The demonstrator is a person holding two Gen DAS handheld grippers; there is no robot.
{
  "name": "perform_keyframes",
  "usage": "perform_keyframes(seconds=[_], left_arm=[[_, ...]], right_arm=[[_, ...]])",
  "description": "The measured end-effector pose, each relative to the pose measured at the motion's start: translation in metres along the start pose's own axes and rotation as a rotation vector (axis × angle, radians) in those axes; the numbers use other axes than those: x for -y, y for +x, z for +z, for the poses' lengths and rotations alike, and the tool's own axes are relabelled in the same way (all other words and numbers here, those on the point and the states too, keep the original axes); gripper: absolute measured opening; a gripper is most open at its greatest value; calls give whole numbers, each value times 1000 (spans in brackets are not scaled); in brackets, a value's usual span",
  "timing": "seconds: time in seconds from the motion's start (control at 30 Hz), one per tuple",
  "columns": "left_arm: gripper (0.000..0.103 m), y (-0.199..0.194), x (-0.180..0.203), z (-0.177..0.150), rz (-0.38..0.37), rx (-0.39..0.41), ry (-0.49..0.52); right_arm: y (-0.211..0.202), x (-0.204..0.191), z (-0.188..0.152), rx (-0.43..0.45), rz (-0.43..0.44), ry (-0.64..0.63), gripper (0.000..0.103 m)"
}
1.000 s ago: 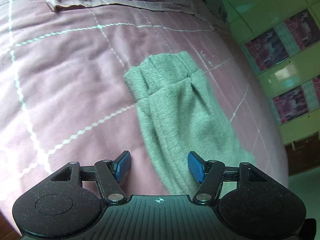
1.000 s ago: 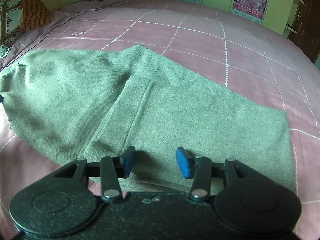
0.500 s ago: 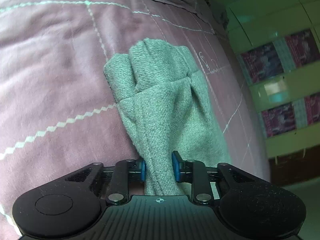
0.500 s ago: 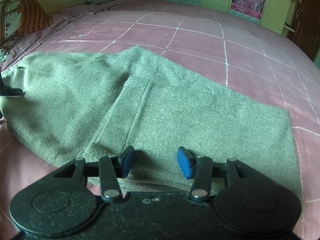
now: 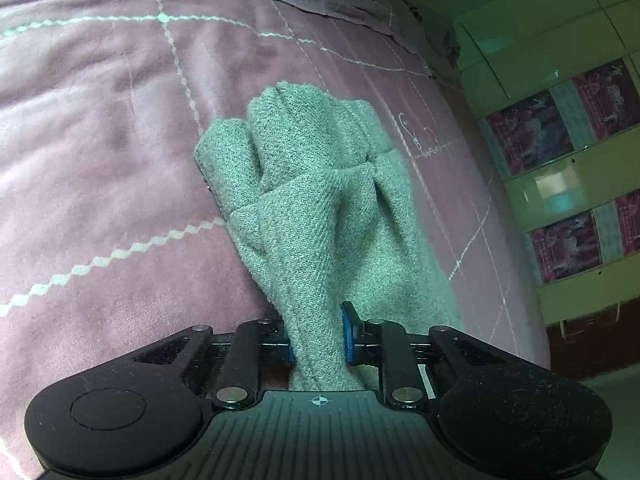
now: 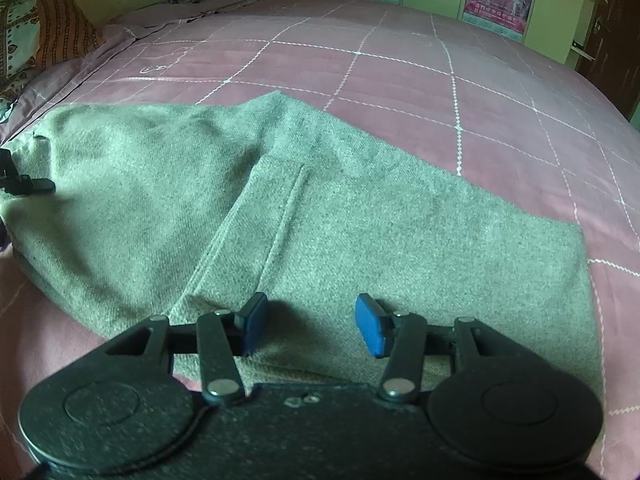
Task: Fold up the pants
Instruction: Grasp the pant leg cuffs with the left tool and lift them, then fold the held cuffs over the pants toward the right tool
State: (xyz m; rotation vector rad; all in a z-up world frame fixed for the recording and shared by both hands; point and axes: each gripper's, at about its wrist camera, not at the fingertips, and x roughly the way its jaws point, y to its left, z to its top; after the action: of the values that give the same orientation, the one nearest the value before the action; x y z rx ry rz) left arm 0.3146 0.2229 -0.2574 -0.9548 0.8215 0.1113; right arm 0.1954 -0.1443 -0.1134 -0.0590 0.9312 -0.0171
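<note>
Left wrist view, nearest first: the left gripper (image 5: 318,338) was clenched on a bunched ridge of the grey pants (image 5: 316,208), the cloth squeezed between its blue pads (image 5: 347,332) and rising from there in folds toward the gathered end farther up the pink bedspread (image 5: 100,140). From the right wrist camera, the right gripper (image 6: 308,324) sat released, its jaws apart and low over the near hem of the pants (image 6: 400,232), which lay spread flat across the bed, with nothing between the pads. Farther off, pillows (image 6: 44,36) lay at the bed's head and a green cabinet (image 5: 560,184) stood beyond. The step looked like securing both ends before a fold; next, the right gripper would probably need to pinch the near hem so both ends could lift together.
</note>
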Motion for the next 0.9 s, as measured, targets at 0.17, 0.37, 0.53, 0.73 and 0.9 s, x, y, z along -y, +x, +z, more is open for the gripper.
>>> perform_keyframes(seconds=[0.17,0.37,0.53,0.73,0.9], left_arm=[[17,-25,22,-4,-23,48,109],[17,-61,89,-18,-78,122,443],[17,-78,149,-55,-170,112,696],[17,-63,211,-140,-267,-41,970],[22,-34,227,-221,-178,-205,1178]], right_arm=[[-1,2,-1,2,9,3,49],[-2,3,0,-1,18,4,49],[-8,9,-1,1,36,23,49],[-31,52,-10,29,14,142,49],[-46,96,-25,24,-40,215,50]])
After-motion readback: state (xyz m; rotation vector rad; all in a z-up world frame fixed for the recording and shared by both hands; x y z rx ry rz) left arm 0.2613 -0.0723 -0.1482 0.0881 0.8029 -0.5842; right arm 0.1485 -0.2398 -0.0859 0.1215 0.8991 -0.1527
